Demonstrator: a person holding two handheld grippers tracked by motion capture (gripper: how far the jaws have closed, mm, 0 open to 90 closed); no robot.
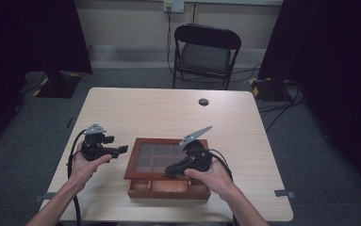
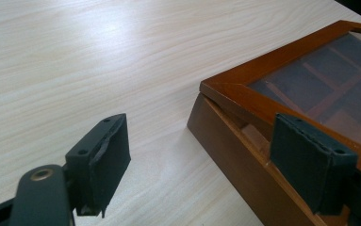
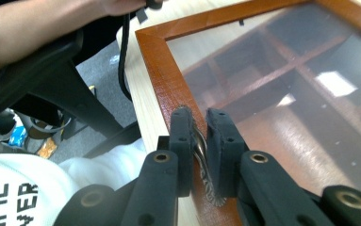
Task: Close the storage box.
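A brown wooden box with a glass-paned lid sits near the table's front edge. The lid's front edge stands slightly lifted, with a gap above the box body. My right gripper is at the middle of that front edge. In the right gripper view it is shut on a small metal lid handle fixed to the lid frame. My left gripper hovers just left of the box, open, its pads touching nothing; the box corner lies ahead of it.
The light wooden table carries a small black round cap at the back. A black folding chair stands beyond the far edge. The person's left forearm and a trailing cable lie left of the box.
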